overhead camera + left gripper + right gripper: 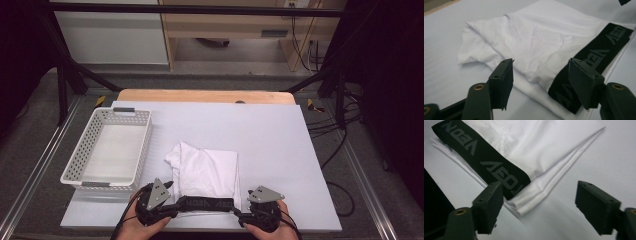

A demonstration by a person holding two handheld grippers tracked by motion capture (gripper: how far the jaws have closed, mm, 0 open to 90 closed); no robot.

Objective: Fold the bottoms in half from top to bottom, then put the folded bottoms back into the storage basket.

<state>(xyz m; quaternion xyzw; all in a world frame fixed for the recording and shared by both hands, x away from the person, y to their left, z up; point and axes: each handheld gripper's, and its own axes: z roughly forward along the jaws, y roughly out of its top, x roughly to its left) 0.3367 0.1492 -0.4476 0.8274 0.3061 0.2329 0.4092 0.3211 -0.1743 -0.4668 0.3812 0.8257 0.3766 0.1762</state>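
Observation:
A folded white garment [207, 172] with a black lettered waistband [207, 203] lies flat on the white board [280, 150], waistband toward the front edge. My left gripper [174, 202] sits at the waistband's left end. In the left gripper view, the left gripper [540, 65] stands open, with the garment [536, 42] and the waistband's end [599, 50] lying between the jaws, unpressed. My right gripper [241, 210] is at the waistband's right end. The right gripper [540, 185] is also open, low over the garment's folded corner [529, 202] and the waistband [486, 162].
A white perforated basket [142, 150] stands to the left of the garment, with nothing in it. The board rests on a wooden table [205, 95]. Metal frame rails run along both sides, and cables lie on the floor at the right.

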